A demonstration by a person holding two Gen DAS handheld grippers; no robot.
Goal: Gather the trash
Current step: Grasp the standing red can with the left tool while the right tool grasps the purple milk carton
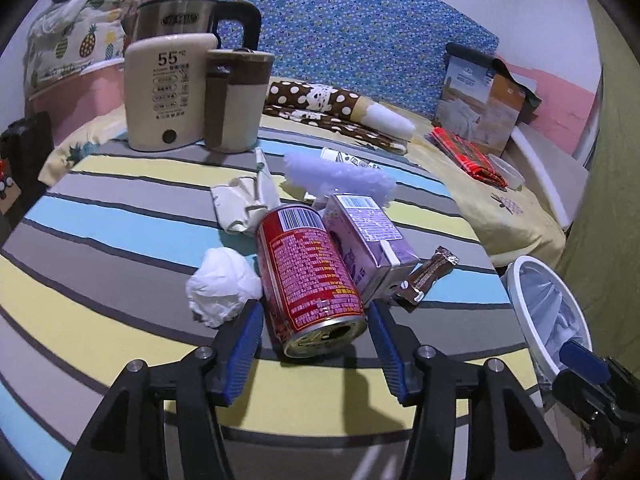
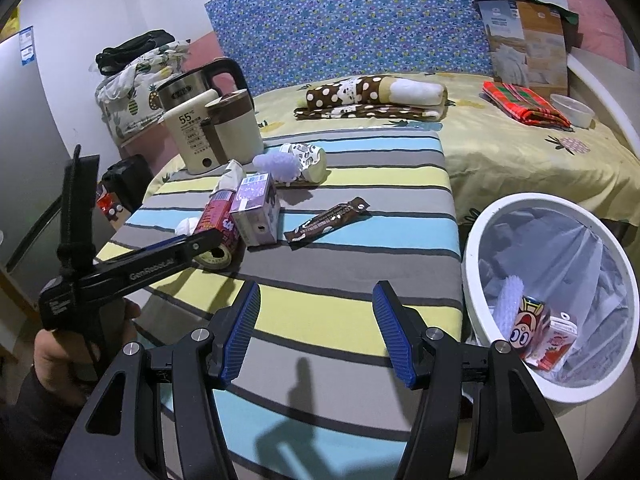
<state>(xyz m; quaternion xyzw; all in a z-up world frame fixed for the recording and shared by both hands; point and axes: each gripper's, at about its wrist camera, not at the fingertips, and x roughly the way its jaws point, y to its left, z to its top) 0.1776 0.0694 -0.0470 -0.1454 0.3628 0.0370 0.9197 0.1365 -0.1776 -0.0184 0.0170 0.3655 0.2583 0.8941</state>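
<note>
My left gripper (image 1: 316,320) has its jaws apart on either side of a red can (image 1: 310,276) lying on its side on the striped table (image 1: 120,216), pads not pressing it. Touching the can's left side is a white crumpled tissue (image 1: 222,286); against its right side lies a purple carton (image 1: 366,240), and beyond that a brown snack wrapper (image 1: 426,276) near the table's right edge. My right gripper (image 2: 316,324) hangs with jaws apart and nothing between them over the table's near edge. Just off the right edge stands a white bin (image 2: 476,240) with a clear liner, with cartons already inside.
</note>
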